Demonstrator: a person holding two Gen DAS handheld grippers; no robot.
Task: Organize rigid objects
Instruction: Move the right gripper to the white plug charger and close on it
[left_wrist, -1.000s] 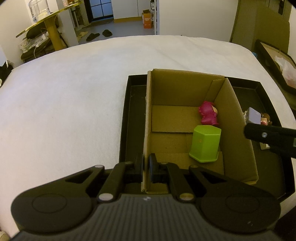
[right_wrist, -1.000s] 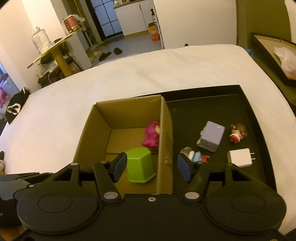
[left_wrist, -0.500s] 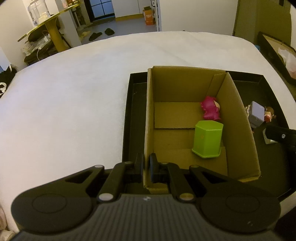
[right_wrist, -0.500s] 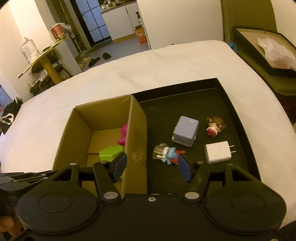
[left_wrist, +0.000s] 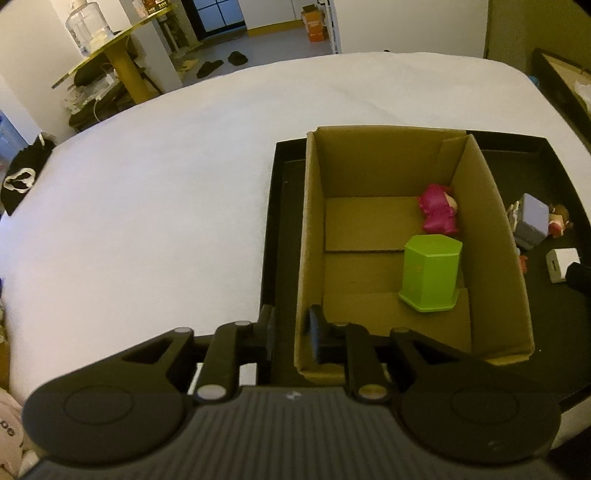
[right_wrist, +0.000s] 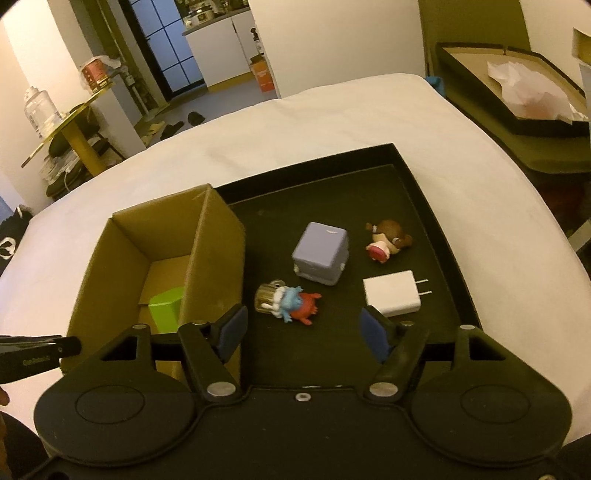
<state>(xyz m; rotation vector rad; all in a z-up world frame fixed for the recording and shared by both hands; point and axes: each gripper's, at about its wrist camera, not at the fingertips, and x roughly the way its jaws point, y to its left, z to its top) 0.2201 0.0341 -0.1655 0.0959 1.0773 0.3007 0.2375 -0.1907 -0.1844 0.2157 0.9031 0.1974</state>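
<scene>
In box (left_wrist: 388, 236): two toys done; four things left on tray (right_wrist: 413, 206). Left gripper (left_wrist: 290, 332) slightly parted astride box wall; right gripper (right_wrist: 302, 328) open, empty.

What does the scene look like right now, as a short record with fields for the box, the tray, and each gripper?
container: brown cardboard box, standing in black tray
in box: green hexagonal plastic container, upright; pink toy figure, beside it
loose on tray: lavender cube; white plug charger; brown-haired doll figure; blue and red toy figure
left gripper: open, jaws astride box's near-left wall
right gripper: open, empty, above tray near blue and red toy figure
</scene>
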